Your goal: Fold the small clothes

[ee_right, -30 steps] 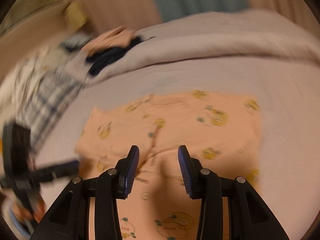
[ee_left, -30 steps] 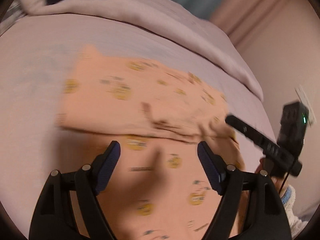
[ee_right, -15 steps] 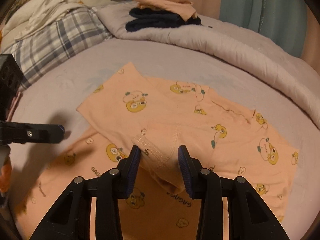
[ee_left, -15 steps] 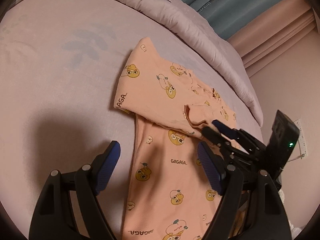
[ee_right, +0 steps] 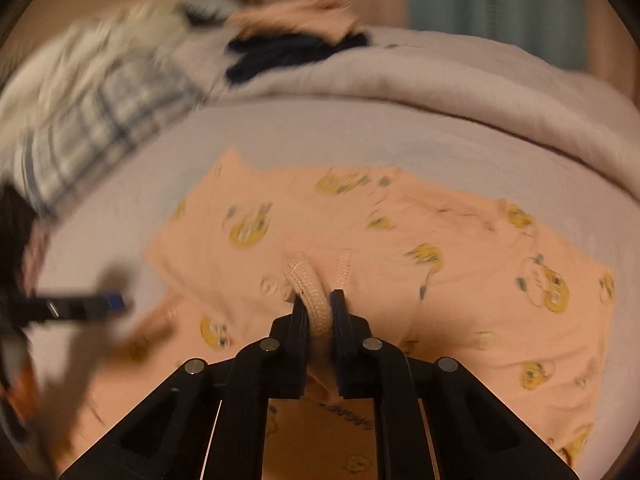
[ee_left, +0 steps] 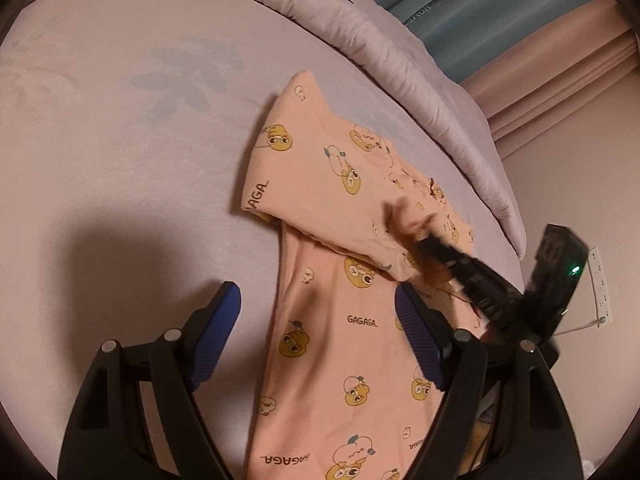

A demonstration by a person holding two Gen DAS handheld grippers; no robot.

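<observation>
A peach garment [ee_left: 320, 184] printed with yellow cartoon figures and "GAGAGA" lies on the lilac bed sheet [ee_left: 120, 160], its upper part folded across the lower. My left gripper [ee_left: 316, 296] hangs open above the garment's left edge, with nothing between its blue pads. In the right wrist view, which is blurred by motion, my right gripper [ee_right: 319, 300] has its jaws closing, and they pinch the garment's ribbed cuff [ee_right: 306, 278]. From the left wrist view the right gripper [ee_left: 460, 268] shows at the garment's right side with peach cloth at its tip.
A rolled lilac duvet [ee_left: 400, 60] runs along the far side of the bed. Dark and peach folded clothes [ee_right: 288, 52] sit on it, and a plaid cloth [ee_right: 100, 120] lies at the left. Curtains [ee_left: 480, 12] and a wall socket [ee_left: 600, 280] stand beyond the bed.
My right gripper has shut on the ribbed cuff that lay between its open fingers. The left gripper has drifted closer to the garment and stays open.
</observation>
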